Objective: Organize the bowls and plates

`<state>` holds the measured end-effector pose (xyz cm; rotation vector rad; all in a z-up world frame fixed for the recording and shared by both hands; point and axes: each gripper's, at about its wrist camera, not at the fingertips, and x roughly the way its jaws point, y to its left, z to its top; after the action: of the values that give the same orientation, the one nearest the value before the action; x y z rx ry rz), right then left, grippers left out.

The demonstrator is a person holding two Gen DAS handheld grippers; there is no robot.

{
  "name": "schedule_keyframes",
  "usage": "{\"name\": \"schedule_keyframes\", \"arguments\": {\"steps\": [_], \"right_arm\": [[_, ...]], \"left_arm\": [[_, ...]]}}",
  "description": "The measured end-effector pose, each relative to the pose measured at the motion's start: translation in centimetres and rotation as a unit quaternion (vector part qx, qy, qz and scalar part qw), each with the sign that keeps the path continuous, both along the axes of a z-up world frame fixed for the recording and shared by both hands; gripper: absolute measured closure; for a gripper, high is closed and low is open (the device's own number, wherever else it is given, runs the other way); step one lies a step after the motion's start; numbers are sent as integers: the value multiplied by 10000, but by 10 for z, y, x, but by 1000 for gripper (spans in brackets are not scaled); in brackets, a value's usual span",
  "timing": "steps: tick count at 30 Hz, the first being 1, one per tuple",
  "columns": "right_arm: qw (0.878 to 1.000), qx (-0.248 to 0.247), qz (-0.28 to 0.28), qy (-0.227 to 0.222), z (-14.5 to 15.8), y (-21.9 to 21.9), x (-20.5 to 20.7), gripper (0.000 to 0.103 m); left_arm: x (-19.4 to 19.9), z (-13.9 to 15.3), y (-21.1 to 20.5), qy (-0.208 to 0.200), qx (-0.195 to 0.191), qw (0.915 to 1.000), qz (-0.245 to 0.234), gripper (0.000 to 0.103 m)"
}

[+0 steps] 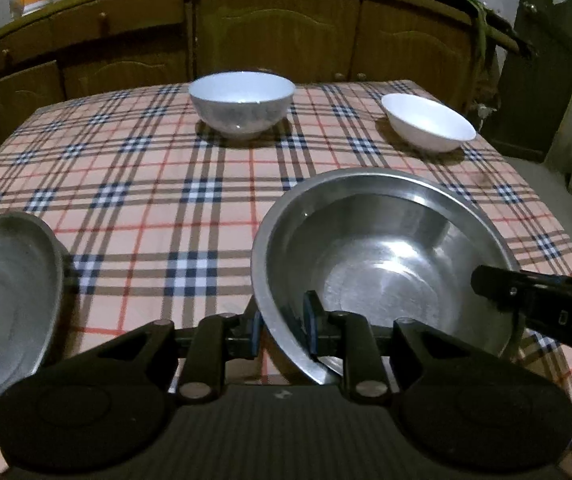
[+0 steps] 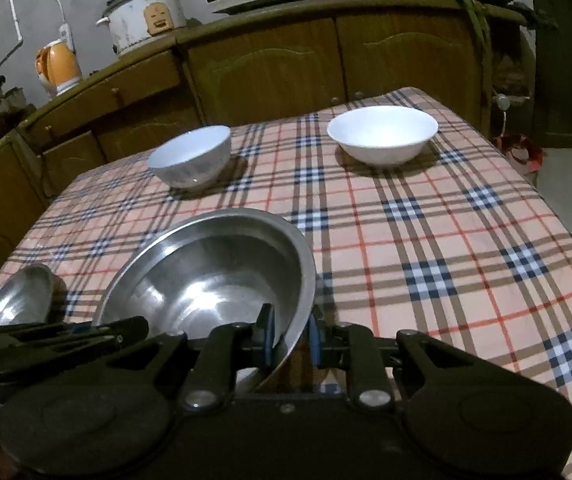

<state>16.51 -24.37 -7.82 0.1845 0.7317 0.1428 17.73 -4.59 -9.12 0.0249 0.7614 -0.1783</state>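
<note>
Pinching steel bowl point(image 1: 382, 248) rim, left hand-held gripper point(image 1: 284, 326), right hand-held gripper point(image 2: 290, 334) opposite.

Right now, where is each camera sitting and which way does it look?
Left wrist: sits on the left hand-held gripper, looking forward and down across the checked table; its fingers pinch the big metal bowl.
Right wrist: sits on the right hand-held gripper, facing likewise, pinching that bowl's other side.
Both show: the metal bowl, two white bowls, the brown cupboards.
</note>
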Motion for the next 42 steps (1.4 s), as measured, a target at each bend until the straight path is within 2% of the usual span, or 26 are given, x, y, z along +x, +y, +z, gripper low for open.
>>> {"name": "schedule_keyframes", "arguments": {"steps": [12, 17, 18, 20, 22, 26, 35, 42], "right_arm": [[9998, 53, -153, 106, -13, -10, 0, 80], [9997, 59, -215, 121, -14, -12, 0, 80], [9996, 59, -228, 121, -14, -12, -1, 80], [9996, 33, -283, 78, -13, -13, -2, 80], [9995, 52, -319, 28, -11, -15, -3, 79], [9990, 83, -447, -23, -6, -23, -2, 76], [9972, 198, -660, -305, 17, -43, 3, 58], [9962, 72, -703, -519, 35, -59, 17, 45]], "left_arm": [[-1, -9, -9, 21, 61, 9999, -104, 79], [-3, -9, -11, 8, 70, 9999, -148, 76], [-3, -9, -12, -1, 77, 9999, -152, 74], [-5, -7, -11, -71, 100, 9998, -145, 60], [-5, -4, -10, -136, 81, 9998, -87, 51], [-5, 1, -7, -181, 66, 9998, -30, 44], [3, 20, -3, -372, 100, 9993, -33, 33], [27, 43, -7, -533, 81, 9984, -161, 30]]}}
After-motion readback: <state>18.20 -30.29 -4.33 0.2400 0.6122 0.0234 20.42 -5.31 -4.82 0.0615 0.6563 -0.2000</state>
